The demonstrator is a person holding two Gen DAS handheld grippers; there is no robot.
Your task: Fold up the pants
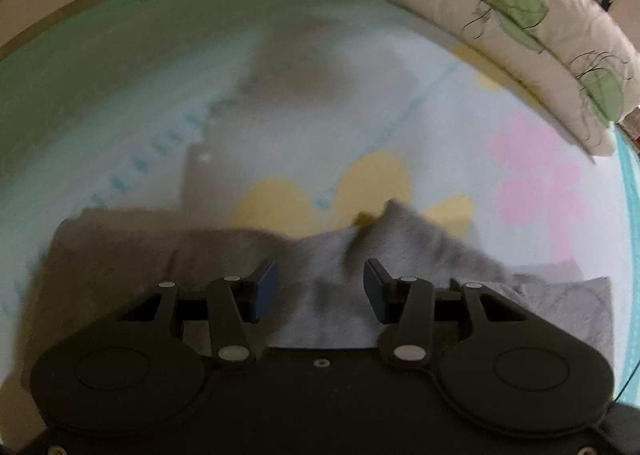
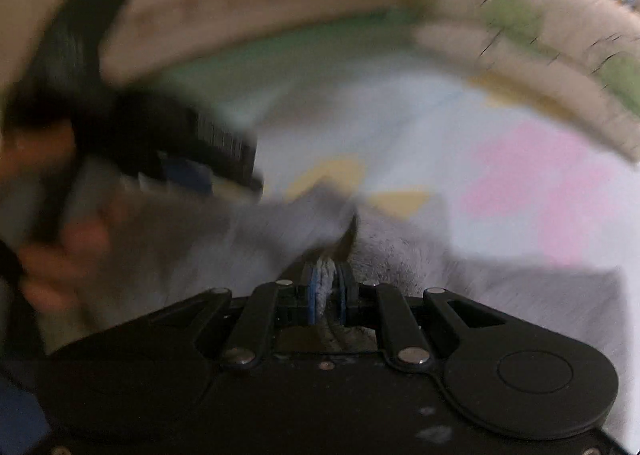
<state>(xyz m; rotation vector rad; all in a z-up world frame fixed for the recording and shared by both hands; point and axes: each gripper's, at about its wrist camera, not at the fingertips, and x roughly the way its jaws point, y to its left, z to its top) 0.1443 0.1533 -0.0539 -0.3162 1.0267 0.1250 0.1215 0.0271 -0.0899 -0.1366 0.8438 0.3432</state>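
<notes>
Pants (image 1: 332,275) of grey fabric lie on the bed, on a pale sheet (image 1: 420,127) printed with yellow and pink shapes, toward its near edge, with a leaf-patterned pillow (image 1: 516,27) along the far right edge. In the left wrist view the cloth shows as a brownish-grey band at the left and a lighter grey hump rising to a point in the middle, which suggests a fold is under way rather than finished: part of the garment is lifted and no neat stacked rectangle is visible yet. The left gripper (image 1: 318,289) has its jaws standing apart with nothing pinched; fabric lies below and between them but the pads do not press on it. The right gripper (image 2: 329,287) has its jaws drawn narrow on a bunched edge of the pants, held between the blue pads. My judgement is that carrying this edge over, laying it down and smoothing are all left to do. Heavy blur smears the right wrist view; the left gripper and the hand (image 2: 60,251) holding it appear there only as dark and pinkish streaks. Waistband and leg ends cannot be told apart, and the garment's near part is hidden behind the gripper bodies.
</notes>
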